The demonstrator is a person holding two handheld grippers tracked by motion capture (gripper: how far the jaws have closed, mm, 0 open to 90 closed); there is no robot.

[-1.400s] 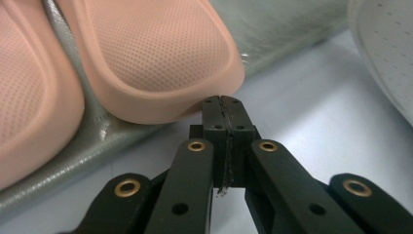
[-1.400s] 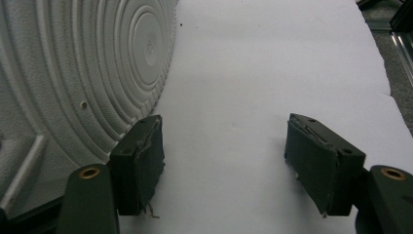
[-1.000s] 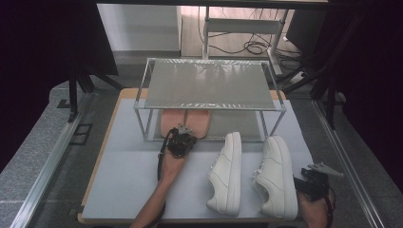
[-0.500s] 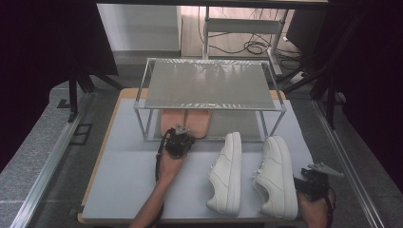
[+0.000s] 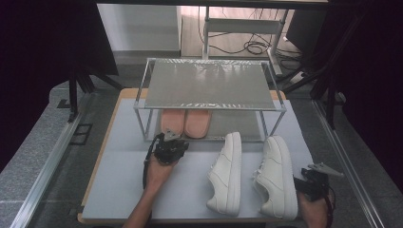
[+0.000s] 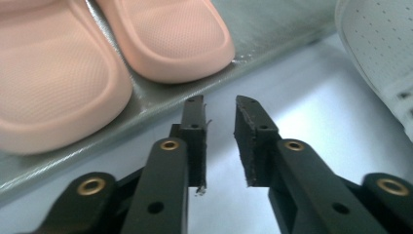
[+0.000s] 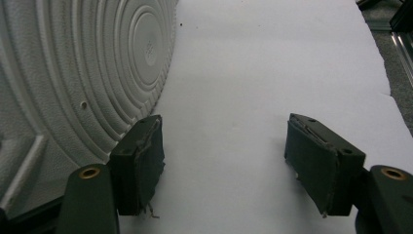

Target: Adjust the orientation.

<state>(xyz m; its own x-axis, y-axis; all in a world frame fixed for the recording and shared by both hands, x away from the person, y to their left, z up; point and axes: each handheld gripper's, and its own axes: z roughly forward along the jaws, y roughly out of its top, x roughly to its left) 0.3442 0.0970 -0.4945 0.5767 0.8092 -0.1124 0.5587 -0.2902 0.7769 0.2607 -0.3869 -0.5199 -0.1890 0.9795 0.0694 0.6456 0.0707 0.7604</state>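
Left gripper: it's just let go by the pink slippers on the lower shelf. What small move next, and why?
Probably swing the left gripper right toward the nearer white sneaker. Its jaws have just been opening with nothing between them, the pink slippers already sit side by side on the rack's lower shelf, and both sneakers lie on the table.

Lab: curtained aluminium-framed table (image 5: 119, 156), floor cables (image 5: 247, 46)

Left gripper (image 5: 169, 141): black body, black cable looped beside bare forearm. Black jaws with brass-ringed screw holes, frayed dark pads (image 6: 248, 141). Right gripper (image 5: 311, 180): black, grey three-cornered plate on top; worn, ragged pads (image 7: 148, 163). No sleeves seen.
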